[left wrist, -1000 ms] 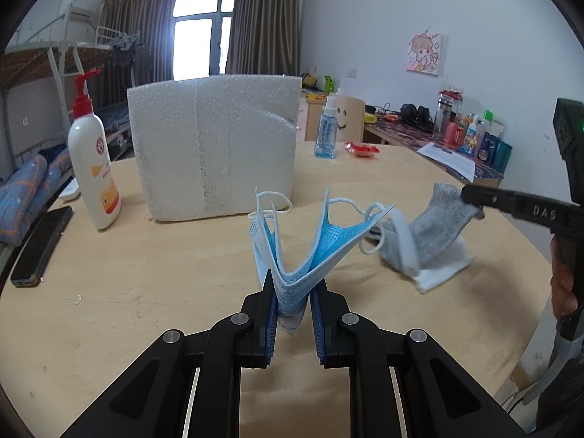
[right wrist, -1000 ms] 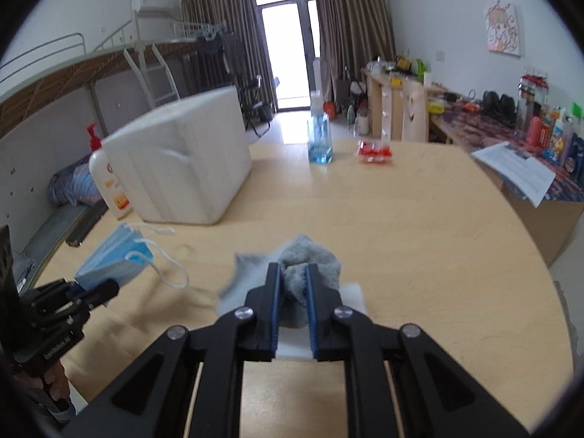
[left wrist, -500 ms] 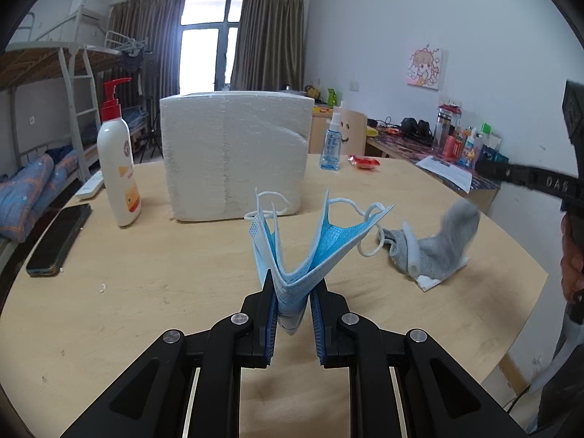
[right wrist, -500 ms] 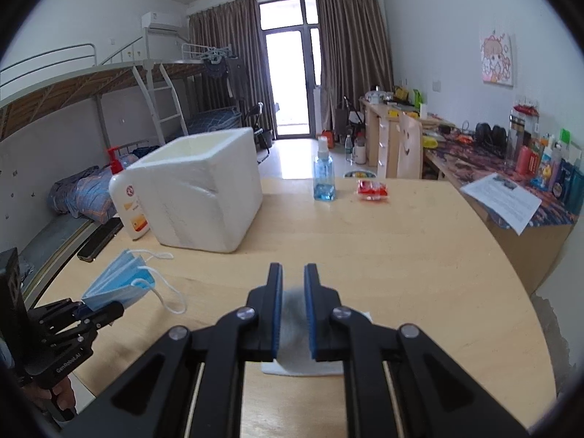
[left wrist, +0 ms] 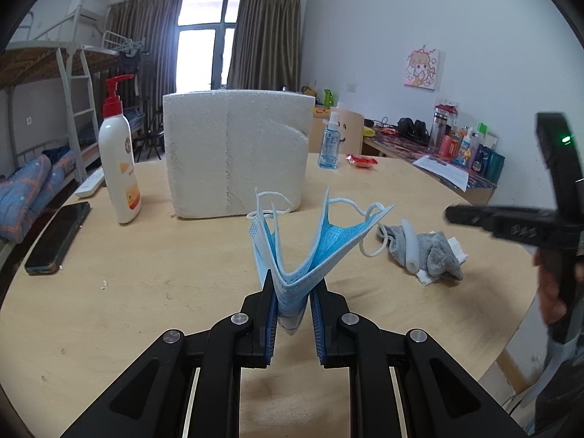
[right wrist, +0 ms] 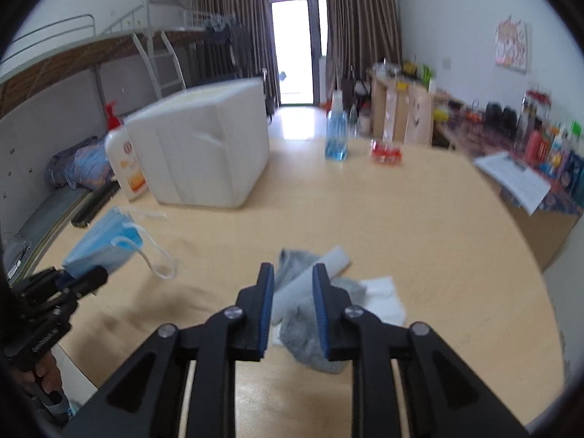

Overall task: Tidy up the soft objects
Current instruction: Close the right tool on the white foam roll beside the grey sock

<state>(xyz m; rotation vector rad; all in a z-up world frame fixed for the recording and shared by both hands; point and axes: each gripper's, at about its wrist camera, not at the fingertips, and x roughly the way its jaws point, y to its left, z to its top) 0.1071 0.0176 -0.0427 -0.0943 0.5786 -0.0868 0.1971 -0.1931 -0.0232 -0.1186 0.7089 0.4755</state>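
Observation:
My left gripper (left wrist: 292, 284) is shut on a folded stack of blue face masks (left wrist: 310, 248), whose ear loops hang free above the round wooden table (left wrist: 164, 273). The right wrist view shows the same masks (right wrist: 106, 244) and left gripper (right wrist: 84, 281) at the left edge. A grey sock (left wrist: 434, 252) lies crumpled on a white tissue (left wrist: 458, 246) at the right. My right gripper (right wrist: 292, 273) hovers over the sock (right wrist: 314, 328) with its jaws opening. Nothing is pinched between the pads; the sock rests on the table beneath them.
A white foam box (left wrist: 233, 153) stands at the middle back, with a pump lotion bottle (left wrist: 118, 153) to its left. A dark phone (left wrist: 58, 237) lies near the left edge. A blue spray bottle (left wrist: 328, 142) and a red packet (left wrist: 361, 160) sit further back.
The right gripper carried the grey sock up, then let it go; the sock now lies on the tissue and the jaws have parted. The left gripper kept its hold on the masks.

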